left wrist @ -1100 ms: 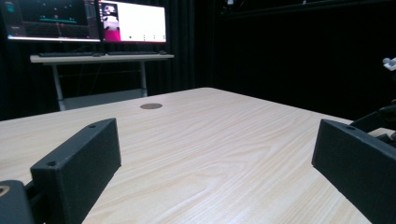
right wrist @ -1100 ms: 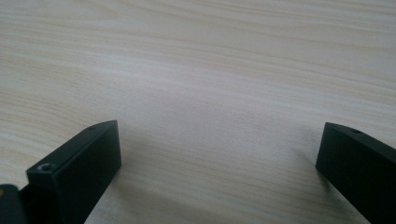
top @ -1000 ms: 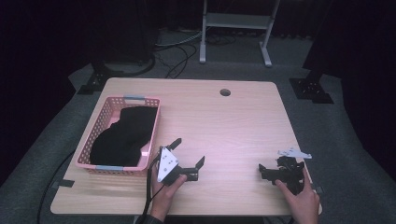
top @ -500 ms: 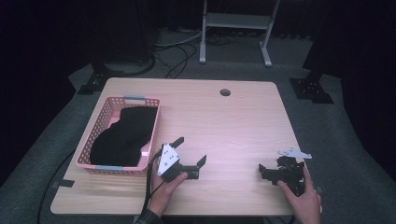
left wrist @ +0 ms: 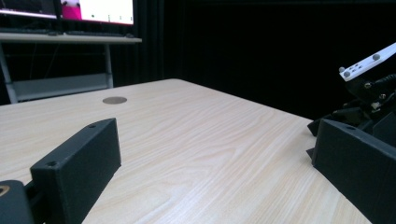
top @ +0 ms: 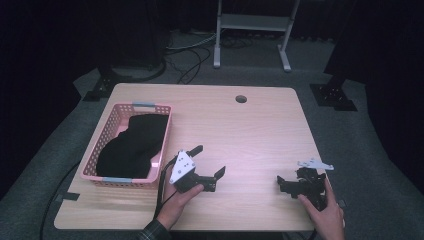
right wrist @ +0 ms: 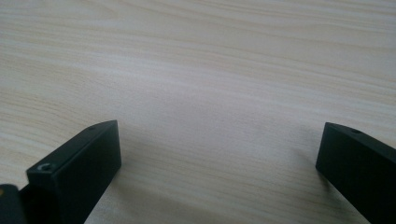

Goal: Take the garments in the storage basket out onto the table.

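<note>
The left tool (top: 209, 161) sits low over the front of the tabletop (top: 240, 130), held in the left hand (top: 175, 202), its 2 jaws spread wide with nothing between them. The right tool (top: 287, 184) rests near the tabletop's front right corner under the right hand (top: 322, 212), jaws likewise wide apart and empty, pointing at bare wood. Just left of the left tool stands a pink basket (top: 107, 145) holding a black cloth (top: 131, 145). A round hole (top: 241, 98) lies near the far edge.
</note>
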Motion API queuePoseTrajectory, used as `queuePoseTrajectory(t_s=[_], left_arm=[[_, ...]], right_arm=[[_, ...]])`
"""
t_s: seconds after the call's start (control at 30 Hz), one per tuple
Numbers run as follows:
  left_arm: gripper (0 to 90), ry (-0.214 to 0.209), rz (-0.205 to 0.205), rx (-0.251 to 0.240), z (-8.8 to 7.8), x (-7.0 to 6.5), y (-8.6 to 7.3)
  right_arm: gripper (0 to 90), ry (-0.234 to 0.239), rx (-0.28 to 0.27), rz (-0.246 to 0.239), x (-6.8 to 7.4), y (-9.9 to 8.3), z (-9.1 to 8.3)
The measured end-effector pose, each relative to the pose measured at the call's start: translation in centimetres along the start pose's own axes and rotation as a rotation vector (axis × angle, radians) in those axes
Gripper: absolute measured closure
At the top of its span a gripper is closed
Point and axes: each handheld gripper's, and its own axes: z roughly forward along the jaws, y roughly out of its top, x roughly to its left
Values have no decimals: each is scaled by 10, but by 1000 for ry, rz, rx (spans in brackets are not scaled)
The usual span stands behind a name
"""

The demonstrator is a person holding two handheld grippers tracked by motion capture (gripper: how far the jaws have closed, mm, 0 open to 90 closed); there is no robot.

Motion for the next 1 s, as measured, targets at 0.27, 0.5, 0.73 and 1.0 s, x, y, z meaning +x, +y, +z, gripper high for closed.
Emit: queuePoseTrajectory(t_s=[0.27, 0.5, 0.73, 1.0], left_arm=[[3, -13, -17, -25, -4, 4, 12], [3, -2, -30, -25, -7, 9, 16], [3, 2, -46, -23, -7, 11, 20], [3, 4, -40, -29, -10, 12, 27]], right_arm=[[0, 0, 0, 1, 0, 0, 0], [0, 0, 0, 0, 0, 0, 0], [0, 0, 0, 0, 0, 0, 0], [0, 0, 0, 0, 0, 0, 0]])
